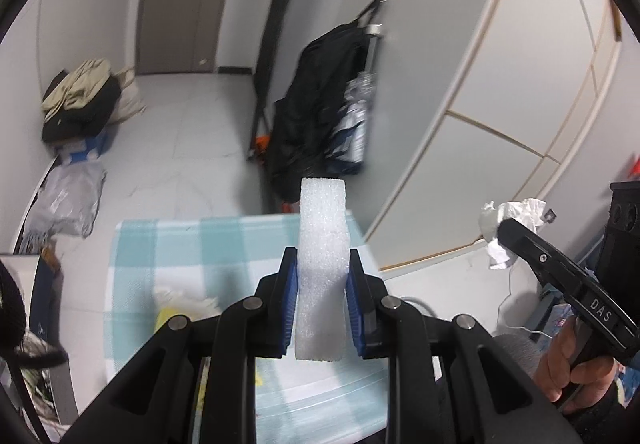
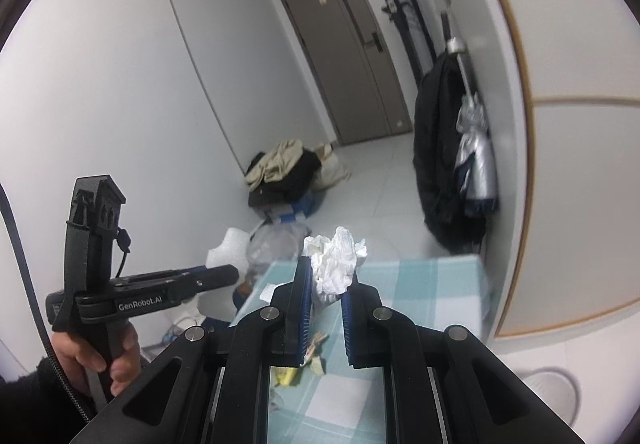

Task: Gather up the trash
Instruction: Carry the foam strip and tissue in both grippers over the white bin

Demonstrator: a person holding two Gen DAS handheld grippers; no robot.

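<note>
Between the blue pads of the left gripper [image 1: 322, 280] stands a white foam block [image 1: 322, 244], clenched about its lower half, its long axis running straight out along the fingers so that the far end juts well past the tips. It hangs above the near part of a table with a blue-and-white checked cloth [image 1: 224, 244], not touching it. The right gripper [image 2: 326, 284] is likewise clamped on its own load, a crumpled white tissue [image 2: 335, 264], which bulges out above and ahead of the tips; from the left wrist view that wad [image 1: 512, 228] shows off to the right, well apart from the foam. Both tools are thus full and raised over the table's near side. No bin shows in either view, so which way the drop-off lies cannot be told. On the cloth below the right gripper lie more scraps [image 2: 312, 356], yellowish and brown, and a yellow one [image 1: 168, 318] sits left of the left gripper; by my judgement either hand must unload before reaching them. Beyond the table's far edge are the floor, a pile of clothes [image 1: 80, 99] and a dark hanging coat [image 1: 316, 99]
</note>
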